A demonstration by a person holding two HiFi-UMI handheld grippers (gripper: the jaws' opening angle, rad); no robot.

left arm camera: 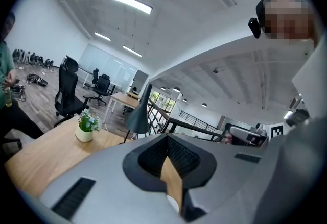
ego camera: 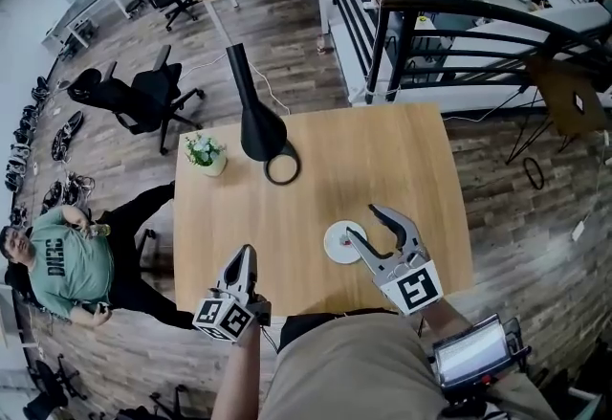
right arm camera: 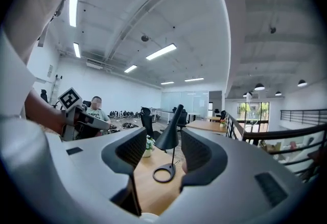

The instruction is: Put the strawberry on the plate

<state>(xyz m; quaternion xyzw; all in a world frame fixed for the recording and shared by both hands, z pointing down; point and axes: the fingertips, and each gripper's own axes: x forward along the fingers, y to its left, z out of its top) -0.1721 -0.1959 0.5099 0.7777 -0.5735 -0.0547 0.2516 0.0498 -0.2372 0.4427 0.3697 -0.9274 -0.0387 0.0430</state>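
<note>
A small white plate (ego camera: 344, 244) lies on the wooden table (ego camera: 316, 169) near its front edge. A tiny dark spot sits at the plate's centre; it is too small to tell whether it is the strawberry. My right gripper (ego camera: 361, 222) hovers just right of and over the plate, open, with nothing between its fingers. In the right gripper view the jaws (right arm camera: 162, 139) stand wide apart, the plate's rim (right arm camera: 149, 216) shows at the bottom, and a pale pink bit I cannot identify lies by the right-hand jaw. My left gripper (ego camera: 243, 257) is shut and empty at the front left edge, and also shut in its own view (left arm camera: 167, 139).
A black desk lamp (ego camera: 256, 121) with a ring base (ego camera: 282, 166) stands at the table's back left, and a small potted plant (ego camera: 205, 154) sits at the left edge. A person in a green shirt (ego camera: 67, 265) sits left of the table. Office chairs and a railing lie beyond.
</note>
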